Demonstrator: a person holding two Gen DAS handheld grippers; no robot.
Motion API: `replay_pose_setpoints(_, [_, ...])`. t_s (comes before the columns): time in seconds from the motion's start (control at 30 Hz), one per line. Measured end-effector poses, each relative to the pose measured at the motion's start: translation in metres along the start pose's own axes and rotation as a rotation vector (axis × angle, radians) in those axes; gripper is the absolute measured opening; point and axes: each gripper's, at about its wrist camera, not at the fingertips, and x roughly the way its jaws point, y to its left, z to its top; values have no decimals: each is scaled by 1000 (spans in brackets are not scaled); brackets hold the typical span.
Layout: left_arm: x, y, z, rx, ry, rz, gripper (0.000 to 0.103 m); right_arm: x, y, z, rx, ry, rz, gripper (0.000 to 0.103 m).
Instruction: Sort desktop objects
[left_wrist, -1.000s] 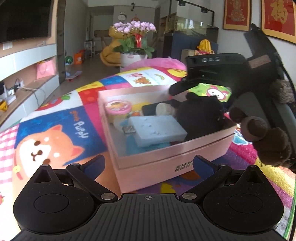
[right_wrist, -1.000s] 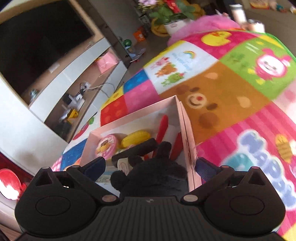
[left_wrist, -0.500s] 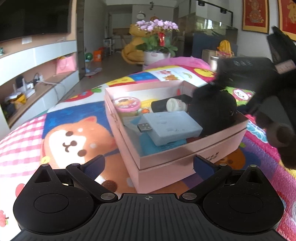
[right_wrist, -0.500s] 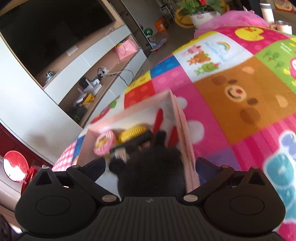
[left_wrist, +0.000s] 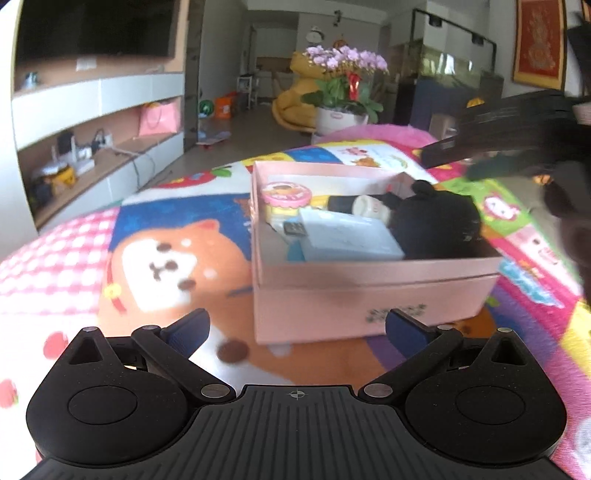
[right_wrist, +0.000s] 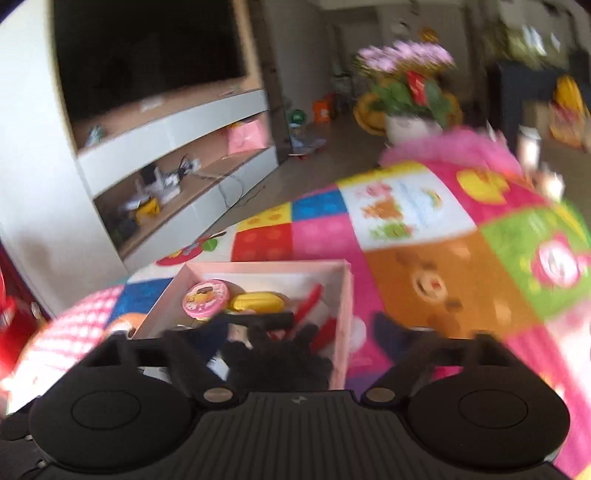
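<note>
A pink box (left_wrist: 373, 291) stands on the colourful cartoon mat (left_wrist: 162, 258). It holds a black plush toy (left_wrist: 436, 229), a pale blue case (left_wrist: 347, 240), a pink round tin (left_wrist: 286, 194) and a dark bottle (left_wrist: 354, 205). My left gripper (left_wrist: 295, 328) is open and empty, just in front of the box. My right gripper (right_wrist: 295, 336) is open and empty above the box (right_wrist: 347, 314), with the plush (right_wrist: 277, 363) below it; it also shows blurred at the upper right of the left wrist view (left_wrist: 517, 129). A yellow item (right_wrist: 256, 301) and red pieces (right_wrist: 310, 302) lie in the box.
A pink cushion (left_wrist: 373, 133) and a potted orchid (left_wrist: 343, 92) stand beyond the mat's far edge. A TV wall unit with shelves (left_wrist: 99, 122) runs along the left. The mat (right_wrist: 436, 277) spreads right of the box.
My right gripper has lifted up and back off the plush toy, which stays in the box. My left gripper has swung left and back, so the box faces me squarely.
</note>
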Motion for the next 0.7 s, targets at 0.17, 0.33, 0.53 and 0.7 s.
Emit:
replay_pose_setpoints(0.17, [-6, 5, -11, -34, -5, -42, 103, 21, 4, -6, 47, 122, 36, 47])
replay_pose_setpoints(0.33, [6, 4, -6, -14, -9, -87, 103, -8, 5, -31, -12, 86, 41, 48])
replay_pose_setpoints(0.53, [25, -4, 2, 10, -20, -95, 103, -2, 7, -40, -29, 85, 59, 58])
replay_pose_setpoints(0.7, [26, 0, 3, 30, -21, -115, 103, -8, 14, -27, -65, 105, 90, 61])
